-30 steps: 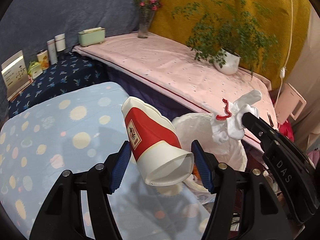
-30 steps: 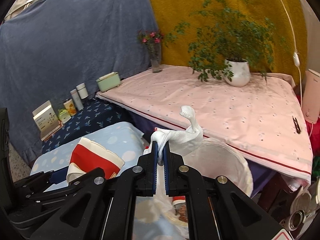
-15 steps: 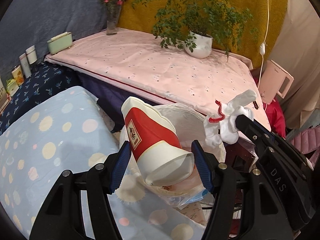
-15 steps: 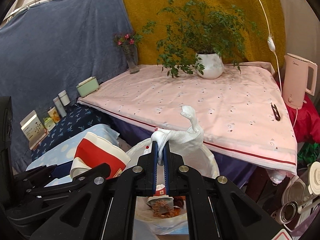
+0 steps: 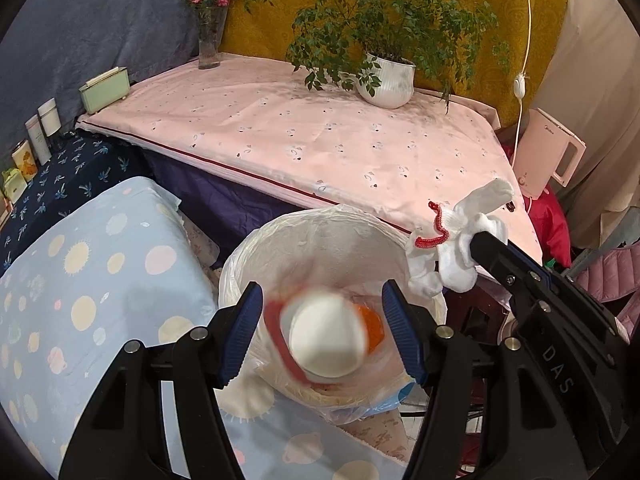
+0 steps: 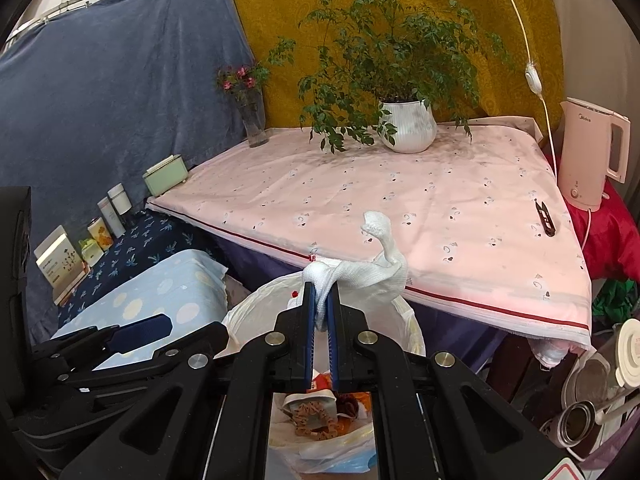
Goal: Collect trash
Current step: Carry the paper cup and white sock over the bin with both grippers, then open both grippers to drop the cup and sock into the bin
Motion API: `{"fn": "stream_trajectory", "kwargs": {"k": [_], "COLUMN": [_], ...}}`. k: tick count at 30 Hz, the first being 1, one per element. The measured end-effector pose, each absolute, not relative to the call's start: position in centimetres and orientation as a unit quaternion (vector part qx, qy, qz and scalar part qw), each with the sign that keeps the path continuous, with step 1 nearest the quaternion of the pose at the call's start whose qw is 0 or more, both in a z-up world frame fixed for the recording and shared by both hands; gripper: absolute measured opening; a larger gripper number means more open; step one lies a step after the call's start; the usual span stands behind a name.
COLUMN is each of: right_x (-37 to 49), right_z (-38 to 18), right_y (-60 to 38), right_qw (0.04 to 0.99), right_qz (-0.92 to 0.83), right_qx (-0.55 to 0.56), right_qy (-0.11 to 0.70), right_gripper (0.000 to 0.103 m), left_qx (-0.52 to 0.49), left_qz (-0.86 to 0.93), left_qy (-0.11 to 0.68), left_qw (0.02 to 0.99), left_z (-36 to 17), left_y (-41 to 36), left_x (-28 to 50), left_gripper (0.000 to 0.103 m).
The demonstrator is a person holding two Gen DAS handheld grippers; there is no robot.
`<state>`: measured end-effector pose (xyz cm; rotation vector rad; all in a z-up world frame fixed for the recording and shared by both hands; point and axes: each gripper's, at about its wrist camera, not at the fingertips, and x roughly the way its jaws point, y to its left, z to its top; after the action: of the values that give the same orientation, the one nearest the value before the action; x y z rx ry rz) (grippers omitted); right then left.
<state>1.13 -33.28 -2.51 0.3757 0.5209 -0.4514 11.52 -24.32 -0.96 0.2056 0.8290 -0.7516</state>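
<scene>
A red and white paper cup (image 5: pixel 324 336), blurred and bottom-up, is dropping over the white-lined trash bin (image 5: pixel 320 224). It sits between the jaws of my left gripper (image 5: pixel 320 296), which are opening, and the pads do not touch it. My right gripper (image 6: pixel 321 292) is shut on a white knitted glove (image 6: pixel 372 276) with a red cuff and holds it above the bin's rim (image 6: pixel 256 312). In the left wrist view the glove (image 5: pixel 456 236) hangs at the bin's right edge. Snack wrappers (image 6: pixel 316 412) lie inside the bin.
Behind the bin is a pink-clothed table (image 5: pixel 320 132) with a potted plant (image 5: pixel 388 80), a flower vase (image 5: pixel 208 44), a green box (image 5: pixel 105 90) and black snips (image 6: pixel 545 216). A pink kettle (image 5: pixel 548 152) stands to the right. A blue dotted surface (image 5: pixel 80 280) lies left.
The left jaws have widened and let go of the cup, which now falls base-up toward the bin. Both grippers have moved over the bin. The right gripper still grips the glove.
</scene>
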Motion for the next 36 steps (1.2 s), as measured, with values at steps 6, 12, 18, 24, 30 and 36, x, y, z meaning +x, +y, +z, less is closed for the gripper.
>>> {"fn": "stream_trajectory", "kwargs": {"k": [6,12,18,24,30,36], "right_x": [1.5,2.1,2.9,3.9,4.8,5.2], "right_z": [-2.8,-3.2,-3.4,-3.6,-3.9,-3.9], "right_y": [-33.4,-33.1,-32.7,-32.1,-31.5,-30.8], "right_qw": [0.923,0.923,0.923,0.923,0.923,0.925], "right_qz": [-0.218,-0.215,-0.209,-0.202,-0.197,-0.19], "right_qx": [0.182,0.181,0.178,0.174,0.171,0.166], "right_qy": [0.258,0.263,0.269,0.276,0.282,0.286], "right_gripper": [0.006,0.006,0.006,0.008,0.011,0.012], "left_qx": [0.093,0.088,0.079,0.074,0.067,0.065], "left_qz": [-0.346,-0.338,-0.327,-0.317,-0.305,-0.299], "left_qy": [0.399,0.403,0.403,0.406,0.408,0.404], "left_qw": [0.844,0.846,0.851,0.854,0.858,0.862], "left_z": [-1.3,-1.6,-1.5,-1.8,-2.0,-1.9], "left_y": [-24.2,-23.5,-22.6,-21.6,-20.4,-19.6], "left_x": [12.3,12.8,13.4,13.9,14.5,14.6], "left_gripper": [0.066,0.066,0.066,0.066,0.067,0.069]}}
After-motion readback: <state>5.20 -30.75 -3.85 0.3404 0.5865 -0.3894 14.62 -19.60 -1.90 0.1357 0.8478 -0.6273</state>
